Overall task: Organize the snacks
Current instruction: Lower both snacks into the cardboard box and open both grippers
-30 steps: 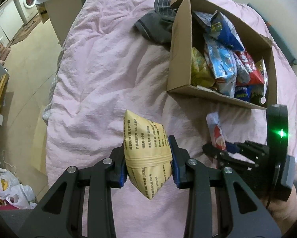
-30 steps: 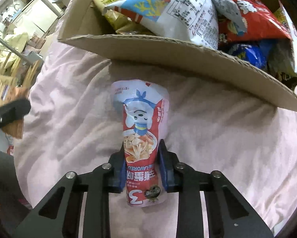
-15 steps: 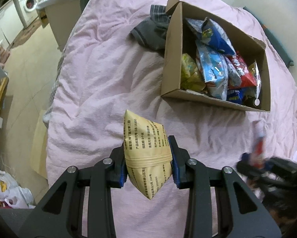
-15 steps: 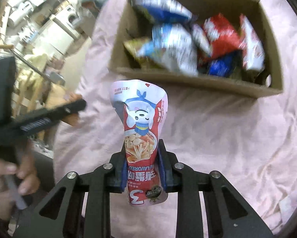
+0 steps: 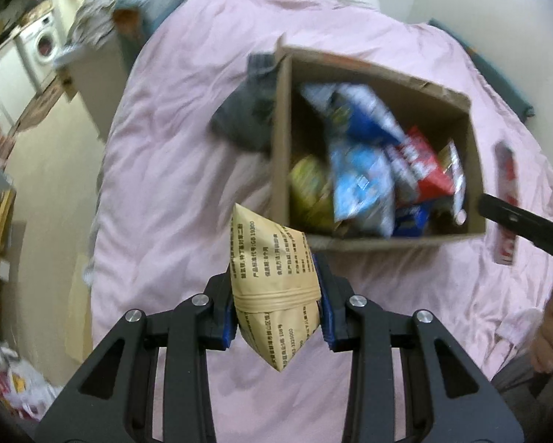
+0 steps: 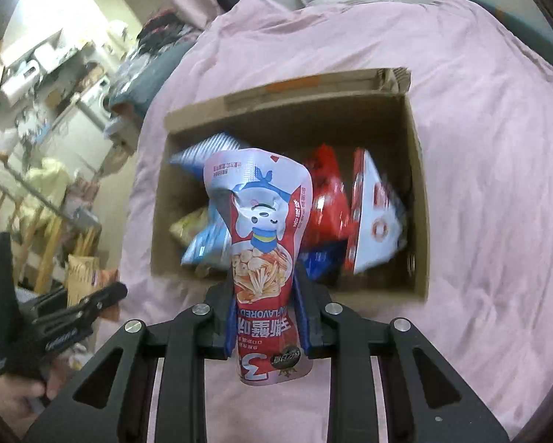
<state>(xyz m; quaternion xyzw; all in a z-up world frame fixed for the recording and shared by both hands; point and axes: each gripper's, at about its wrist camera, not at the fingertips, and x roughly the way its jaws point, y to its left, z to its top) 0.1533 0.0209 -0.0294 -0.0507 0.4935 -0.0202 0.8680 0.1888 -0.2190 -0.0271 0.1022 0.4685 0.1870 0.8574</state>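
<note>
Left gripper point(image 5: 276, 308) jaws pinch a tan snack bag point(image 5: 272, 288); right gripper point(image 6: 263, 313) jaws pinch a red-and-white snack pouch point(image 6: 263, 243) above the cardboard box point(image 6: 418, 184) on pink bedding point(image 6: 490, 147).

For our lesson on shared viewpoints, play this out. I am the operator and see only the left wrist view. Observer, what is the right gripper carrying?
Observer: The right gripper is shut on a tall red-and-white plastic pouch printed with a cartoon figure.
Operator: Where is it relative to the brown cardboard box?
Observer: In the right wrist view, the pouch's top shows in front of the box's open top.
Operator: What lies at the box's right side?
Observer: A white-and-red packet standing on edge, with a red ring on its white face.
</note>
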